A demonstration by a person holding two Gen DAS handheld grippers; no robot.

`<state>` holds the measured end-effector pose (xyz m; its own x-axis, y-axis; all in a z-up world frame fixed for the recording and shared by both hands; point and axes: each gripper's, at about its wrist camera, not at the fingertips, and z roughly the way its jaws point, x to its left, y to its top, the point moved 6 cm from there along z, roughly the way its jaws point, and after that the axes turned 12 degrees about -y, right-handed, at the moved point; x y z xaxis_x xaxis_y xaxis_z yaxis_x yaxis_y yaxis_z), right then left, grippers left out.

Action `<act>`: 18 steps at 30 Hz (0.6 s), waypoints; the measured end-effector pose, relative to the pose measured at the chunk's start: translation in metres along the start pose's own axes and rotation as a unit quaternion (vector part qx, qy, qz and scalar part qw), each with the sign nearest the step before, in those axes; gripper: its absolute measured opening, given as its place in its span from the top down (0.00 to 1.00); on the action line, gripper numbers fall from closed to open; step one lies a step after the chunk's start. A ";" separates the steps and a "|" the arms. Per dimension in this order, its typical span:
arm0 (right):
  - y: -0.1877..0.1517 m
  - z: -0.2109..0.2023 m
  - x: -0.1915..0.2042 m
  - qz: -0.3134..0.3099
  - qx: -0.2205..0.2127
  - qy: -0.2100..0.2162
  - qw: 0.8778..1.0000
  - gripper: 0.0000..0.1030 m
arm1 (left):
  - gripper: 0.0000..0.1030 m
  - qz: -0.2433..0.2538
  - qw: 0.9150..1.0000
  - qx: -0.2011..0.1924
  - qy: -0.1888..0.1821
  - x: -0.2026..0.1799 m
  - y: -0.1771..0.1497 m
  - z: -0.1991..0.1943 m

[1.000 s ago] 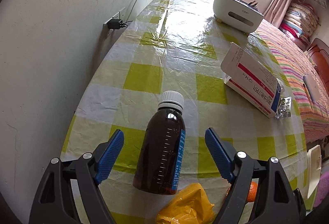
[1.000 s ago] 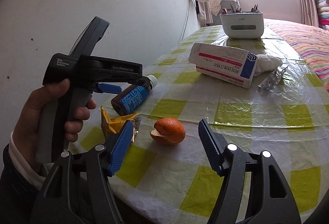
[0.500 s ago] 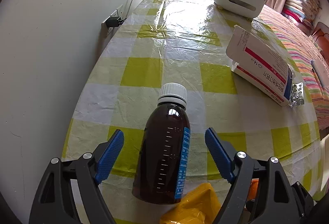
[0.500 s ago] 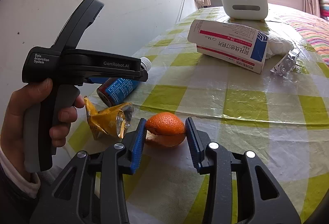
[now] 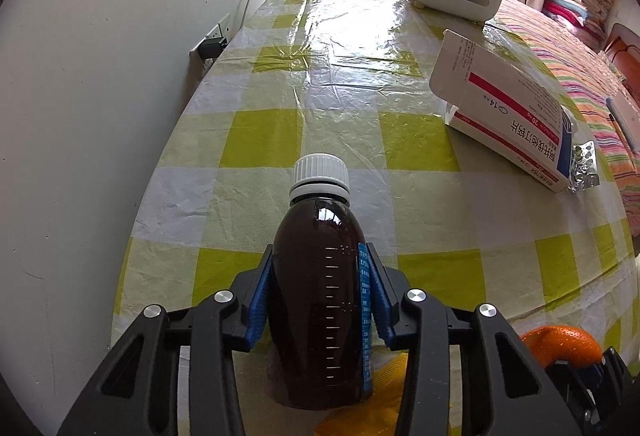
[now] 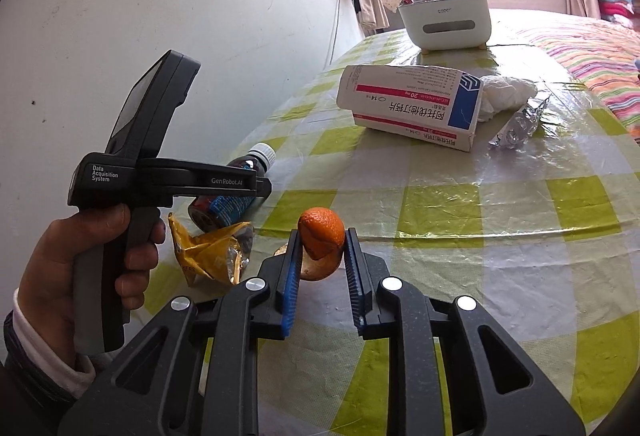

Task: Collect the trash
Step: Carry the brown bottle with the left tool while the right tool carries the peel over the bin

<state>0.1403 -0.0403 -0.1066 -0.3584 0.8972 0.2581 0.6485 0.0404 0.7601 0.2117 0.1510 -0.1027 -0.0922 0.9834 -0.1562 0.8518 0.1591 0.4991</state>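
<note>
Left gripper (image 5: 320,288) is clamping the brown syrup bottle (image 5: 320,300); its jaws have just been closing, and both blue pads (image 5: 261,296) are pressing on the bottle's sides. The bottle is lying on the yellow-checked tablecloth (image 5: 280,131), white cap (image 5: 319,175) pointing away from the gripper. A crumpled yellow snack wrapper (image 6: 210,250) is lying just behind the bottle's base, under the left gripper.

Right gripper (image 6: 322,260) is pinching the orange peel (image 6: 322,234); its jaws have just been closing too, pads touching the peel on both sides.

Ahead of both grippers and well apart, a medicine box (image 6: 412,103) is lying on the cloth, with a foil blister pack (image 6: 516,125) and crumpled tissue (image 6: 506,93) beside it. A white bin (image 6: 444,19) is standing further ahead.
</note>
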 end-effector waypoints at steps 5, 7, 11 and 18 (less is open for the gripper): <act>0.005 -0.013 -0.009 0.019 -0.022 -0.002 1.000 0.80 | 0.60 0.013 1.000 -0.009 -0.003 -0.009 0.001 -0.002; 0.007 -0.019 -0.015 0.026 -0.032 -0.006 0.999 0.80 | 0.60 0.019 1.000 -0.021 -0.001 -0.015 0.004 -0.006; 0.011 -0.028 -0.026 0.044 -0.043 -0.008 0.998 0.80 | 0.60 0.021 0.999 -0.041 -0.015 -0.029 0.010 -0.016; 0.016 -0.039 -0.046 0.071 -0.060 -0.016 0.996 0.80 | 0.60 0.041 0.997 -0.060 -0.036 -0.064 0.016 -0.025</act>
<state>0.1404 -0.0982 -0.0832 -0.2456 0.9041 0.3496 0.6051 -0.1388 0.7840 0.2182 0.0924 -0.0638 0.0150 0.9855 -0.1693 0.7870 0.0928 0.6099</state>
